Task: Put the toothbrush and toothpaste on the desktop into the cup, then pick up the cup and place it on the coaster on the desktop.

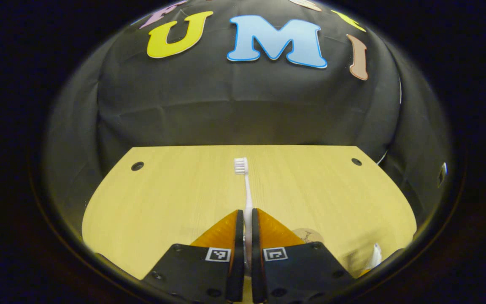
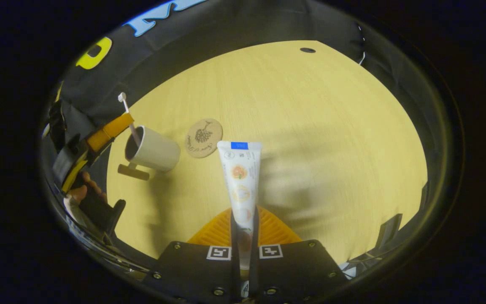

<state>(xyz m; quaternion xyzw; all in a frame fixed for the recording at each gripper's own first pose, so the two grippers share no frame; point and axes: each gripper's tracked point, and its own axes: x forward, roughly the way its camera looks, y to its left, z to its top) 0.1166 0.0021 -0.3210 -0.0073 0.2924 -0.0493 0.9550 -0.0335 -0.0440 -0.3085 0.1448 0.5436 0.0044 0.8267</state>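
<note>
Wooden desktop (image 2: 310, 126) carries the white cup (image 2: 156, 151) with the round coaster (image 2: 203, 137) just beside it. In the right gripper view, the left gripper (image 2: 118, 122) pinches the toothbrush (image 1: 246, 190) with its lower end inside the cup (bristle head pointing up). Right gripper (image 2: 243, 221) is clamped on the toothpaste (image 2: 241, 177), held above the desktop near the coaster.

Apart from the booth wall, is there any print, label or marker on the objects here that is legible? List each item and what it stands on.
Toothpaste tube, held between the right gripper fingers: blue band and round pictures, print too small to read.
Coaster on the desktop: plant drawing with a line of script, too blurred to read.
Square coded markers on both grippers, left gripper included: patterns, not words.
Toothbrush and cup: no text visible.
</note>
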